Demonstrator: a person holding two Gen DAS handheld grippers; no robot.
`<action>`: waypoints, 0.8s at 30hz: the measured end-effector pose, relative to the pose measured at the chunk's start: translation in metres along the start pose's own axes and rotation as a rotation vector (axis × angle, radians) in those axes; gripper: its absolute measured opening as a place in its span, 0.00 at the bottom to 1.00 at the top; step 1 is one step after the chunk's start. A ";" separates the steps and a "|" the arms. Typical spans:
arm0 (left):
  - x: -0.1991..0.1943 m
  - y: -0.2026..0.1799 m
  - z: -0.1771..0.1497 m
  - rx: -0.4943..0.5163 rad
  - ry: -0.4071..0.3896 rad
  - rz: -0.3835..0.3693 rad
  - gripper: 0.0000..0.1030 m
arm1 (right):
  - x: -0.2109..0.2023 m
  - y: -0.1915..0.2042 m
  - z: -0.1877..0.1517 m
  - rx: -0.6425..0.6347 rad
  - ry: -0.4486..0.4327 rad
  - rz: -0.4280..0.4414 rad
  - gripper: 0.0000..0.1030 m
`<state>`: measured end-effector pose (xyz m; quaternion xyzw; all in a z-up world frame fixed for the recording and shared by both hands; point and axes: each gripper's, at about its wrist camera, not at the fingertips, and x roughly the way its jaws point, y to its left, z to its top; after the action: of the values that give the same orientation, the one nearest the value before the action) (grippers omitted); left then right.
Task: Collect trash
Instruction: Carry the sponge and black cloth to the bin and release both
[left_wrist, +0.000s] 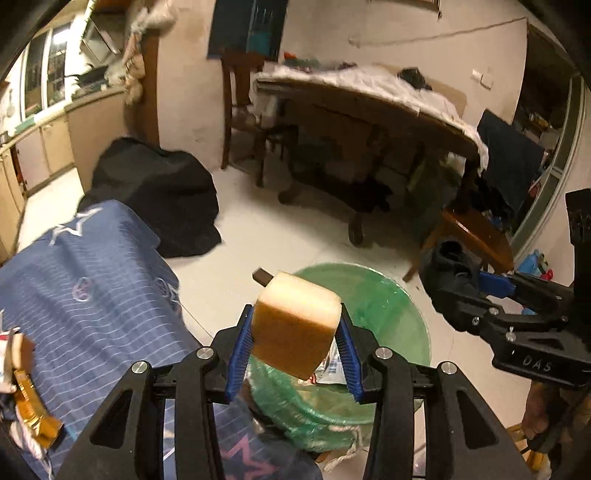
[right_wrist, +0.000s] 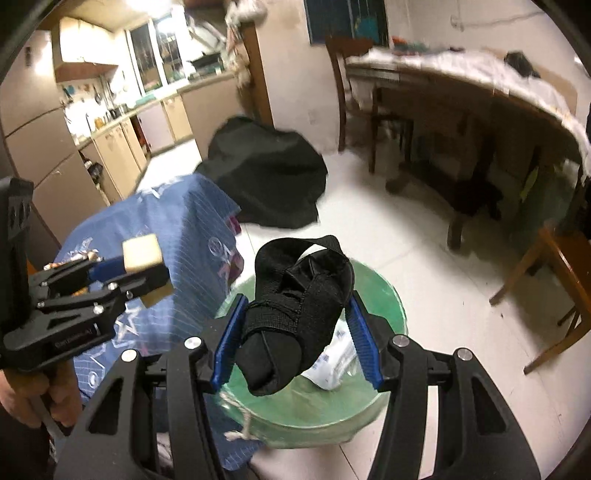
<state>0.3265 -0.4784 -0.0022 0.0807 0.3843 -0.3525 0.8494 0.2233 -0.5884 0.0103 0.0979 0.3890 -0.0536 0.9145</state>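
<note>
Left gripper (left_wrist: 295, 332): you pinch a yellow sponge block (left_wrist: 293, 326).
Right gripper (right_wrist: 295, 332): you pinch a black strapped pouch (right_wrist: 295, 314).
Right view only: kitchen counter (right_wrist: 122, 114).
Below: green-lined bin (left_wrist: 388, 306), beside the blue cloth (left_wrist: 92, 295).

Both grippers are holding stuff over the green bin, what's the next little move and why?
Probably open the left gripper so the sponge block drops: it hangs above the green-lined bin, whose mouth is open below. The right gripper, holding the black strap bundle, can follow.

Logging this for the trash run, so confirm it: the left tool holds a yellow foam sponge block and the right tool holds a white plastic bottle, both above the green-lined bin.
One error: the right tool holds a black strapped fabric piece, as the right wrist view shows. The rest stands.
</note>
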 end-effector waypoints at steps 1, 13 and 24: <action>0.009 -0.001 0.003 0.000 0.021 -0.012 0.43 | 0.008 -0.006 0.001 0.008 0.032 0.008 0.51; 0.104 0.001 0.015 0.030 0.258 -0.029 0.43 | 0.058 -0.043 -0.004 0.068 0.226 0.035 0.51; 0.120 -0.004 0.010 0.036 0.256 -0.014 0.42 | 0.068 -0.052 -0.004 0.063 0.252 0.037 0.51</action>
<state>0.3848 -0.5497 -0.0799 0.1374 0.4839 -0.3520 0.7893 0.2589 -0.6400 -0.0488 0.1398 0.4969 -0.0363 0.8557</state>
